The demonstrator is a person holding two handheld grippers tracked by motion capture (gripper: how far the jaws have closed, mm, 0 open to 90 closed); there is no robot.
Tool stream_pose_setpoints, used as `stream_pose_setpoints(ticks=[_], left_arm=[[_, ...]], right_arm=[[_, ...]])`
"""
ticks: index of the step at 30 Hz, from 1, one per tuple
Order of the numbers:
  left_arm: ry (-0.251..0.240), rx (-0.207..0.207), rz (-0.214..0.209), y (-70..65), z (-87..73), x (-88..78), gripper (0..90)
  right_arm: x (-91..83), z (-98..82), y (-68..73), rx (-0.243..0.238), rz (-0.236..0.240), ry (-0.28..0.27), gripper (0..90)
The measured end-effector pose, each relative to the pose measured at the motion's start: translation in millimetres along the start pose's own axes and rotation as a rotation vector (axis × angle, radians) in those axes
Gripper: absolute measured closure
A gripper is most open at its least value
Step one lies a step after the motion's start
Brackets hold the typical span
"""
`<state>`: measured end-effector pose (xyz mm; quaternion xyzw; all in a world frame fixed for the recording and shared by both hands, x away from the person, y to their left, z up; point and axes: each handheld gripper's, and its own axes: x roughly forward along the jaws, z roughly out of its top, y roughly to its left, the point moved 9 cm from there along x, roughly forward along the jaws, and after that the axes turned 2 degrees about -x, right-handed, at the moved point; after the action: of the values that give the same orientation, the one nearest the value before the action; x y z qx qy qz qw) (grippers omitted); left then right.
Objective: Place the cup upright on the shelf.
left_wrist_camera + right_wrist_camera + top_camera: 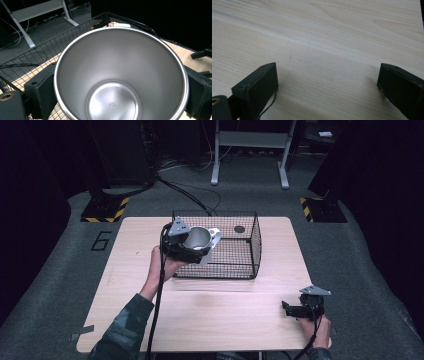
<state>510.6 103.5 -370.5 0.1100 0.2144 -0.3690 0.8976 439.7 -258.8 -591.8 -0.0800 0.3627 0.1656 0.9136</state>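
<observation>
Left gripper [192, 245] clamps steel cup [198, 238], tilted, over basket's [256, 251] left front rim. Right gripper [295, 309], jaws wide and empty, rests well right of basket. Risk: smooth wall slips in jaws; cup may clip the rim wire.

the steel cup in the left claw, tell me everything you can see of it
The steel cup is a plain metal tumbler with a brushed, matte grey inside and a thin, bright rolled rim. It widens from a flat round bottom, stamped "304", up to a broad mouth. It is empty and undented. The left claw grips it from outside, one black jaw on either side of its wall. In the high view it is held tilted over the near left corner of the black wire basket, above the wooden table.
</observation>
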Motion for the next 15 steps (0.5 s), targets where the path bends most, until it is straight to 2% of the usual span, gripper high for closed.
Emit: stream_pose_setpoints(ticks=[10,15], left_arm=[[0.022,0.010,0.003,6.9,8.7,14.4,6.6],[0.018,0.013,0.006,10.5,14.3,22.8,6.6]], right_arm=[[0.1,0.1,0.0,0.000,0.000,0.000,3.0],[0.1,0.1,0.0,0.000,0.000,0.000,3.0]])
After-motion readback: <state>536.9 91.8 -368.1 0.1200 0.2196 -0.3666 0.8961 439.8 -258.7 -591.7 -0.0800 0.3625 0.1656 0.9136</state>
